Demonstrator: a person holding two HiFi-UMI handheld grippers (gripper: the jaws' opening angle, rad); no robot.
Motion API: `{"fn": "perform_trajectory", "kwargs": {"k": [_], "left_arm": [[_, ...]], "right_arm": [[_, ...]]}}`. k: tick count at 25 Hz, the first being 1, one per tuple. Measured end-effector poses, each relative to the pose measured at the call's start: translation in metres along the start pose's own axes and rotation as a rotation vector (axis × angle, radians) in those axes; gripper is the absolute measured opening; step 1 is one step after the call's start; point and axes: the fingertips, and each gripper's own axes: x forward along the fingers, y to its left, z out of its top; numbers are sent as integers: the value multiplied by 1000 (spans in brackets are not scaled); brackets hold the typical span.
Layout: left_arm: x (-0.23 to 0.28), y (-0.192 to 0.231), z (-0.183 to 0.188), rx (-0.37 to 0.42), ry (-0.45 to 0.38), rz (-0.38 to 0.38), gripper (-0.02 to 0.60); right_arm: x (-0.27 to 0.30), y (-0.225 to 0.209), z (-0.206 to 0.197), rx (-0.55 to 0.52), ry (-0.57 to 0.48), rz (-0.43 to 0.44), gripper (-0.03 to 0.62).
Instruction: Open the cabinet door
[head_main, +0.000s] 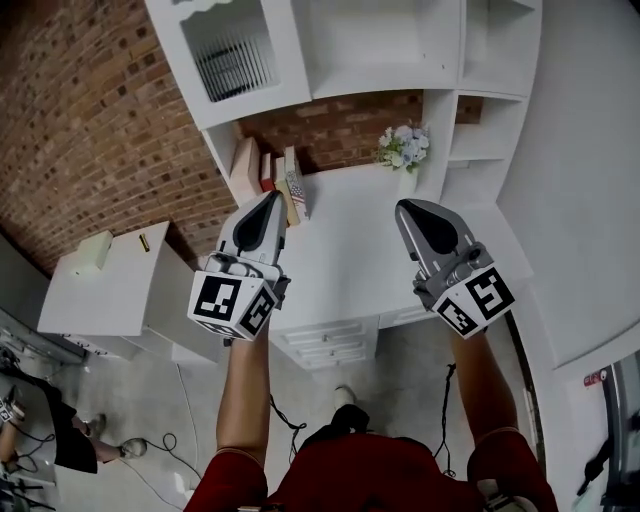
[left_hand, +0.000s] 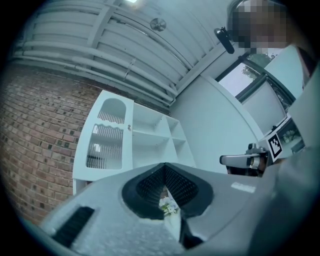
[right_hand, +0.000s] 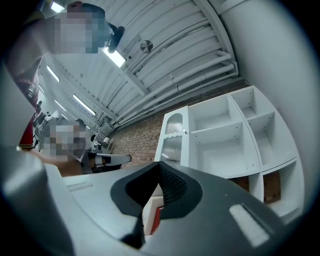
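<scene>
The white cabinet door (head_main: 235, 50), with a ribbed glass panel, is closed at the upper left of the shelf unit. It also shows in the left gripper view (left_hand: 107, 140) and the right gripper view (right_hand: 172, 140), with a small knob (right_hand: 184, 131) on its edge. My left gripper (head_main: 271, 198) is shut with nothing in it and hangs over the desk's left side, well short of the door. My right gripper (head_main: 404, 208) is also shut and empty, level with it on the right. Both point up towards the shelves. Each gripper view shows its jaws together (left_hand: 166, 202) (right_hand: 150, 220).
On the white desk top (head_main: 350, 250) a row of books (head_main: 275, 180) leans at the back left and a bunch of flowers (head_main: 403, 147) stands at the back right. Drawers (head_main: 325, 345) sit under the desk. A low white table (head_main: 120, 290) stands left, by the brick wall (head_main: 90, 120).
</scene>
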Motion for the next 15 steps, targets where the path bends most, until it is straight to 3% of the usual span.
{"fn": "perform_trajectory", "kwargs": {"k": [15], "left_arm": [[140, 119, 24, 55, -90, -62, 2]], "right_arm": [[147, -84, -9, -54, -15, 9, 12]]}}
